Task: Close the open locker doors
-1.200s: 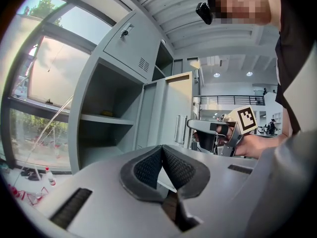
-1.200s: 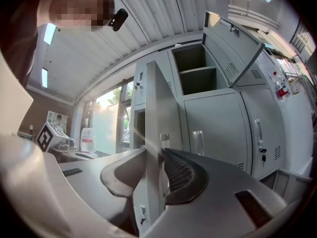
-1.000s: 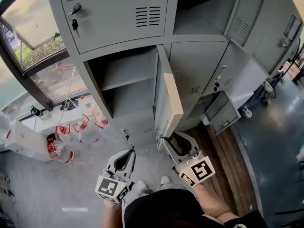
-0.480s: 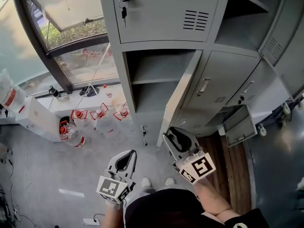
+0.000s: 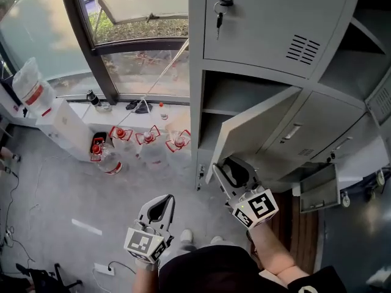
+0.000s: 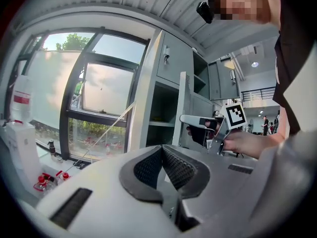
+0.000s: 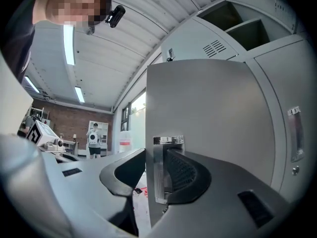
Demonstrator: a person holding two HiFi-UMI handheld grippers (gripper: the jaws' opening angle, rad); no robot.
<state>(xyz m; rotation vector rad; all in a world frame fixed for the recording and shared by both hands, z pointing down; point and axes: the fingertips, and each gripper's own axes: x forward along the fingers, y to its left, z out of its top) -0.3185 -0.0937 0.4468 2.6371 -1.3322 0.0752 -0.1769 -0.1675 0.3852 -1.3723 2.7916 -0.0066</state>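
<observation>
A grey locker door [image 5: 259,124] stands half open in front of its shelved compartment [image 5: 235,102]. My right gripper [image 5: 223,166] straddles the door's lower free edge. In the right gripper view the door [image 7: 208,113] fills the middle, and its metal handle [image 7: 159,167] sits against the right pad, with the other jaw behind the panel. The right gripper [image 7: 148,177] holds that edge while its jaws are opening slightly. My left gripper [image 5: 164,201] hangs low over the floor, shut and empty; in the left gripper view its pads [image 6: 161,150] meet at the tips.
The locker above is closed, with a key [image 5: 220,11] in its lock. An open compartment [image 5: 360,47] shows at the upper right, and a small door [image 5: 317,191] hangs open low on the right. Water bottles [image 5: 146,148] and a white box [image 5: 61,127] stand under the window.
The door has swung from nearly edge-on towards the cabinet, with my right gripper moving along on its edge. The head view has shifted left. My left gripper has stayed put.
</observation>
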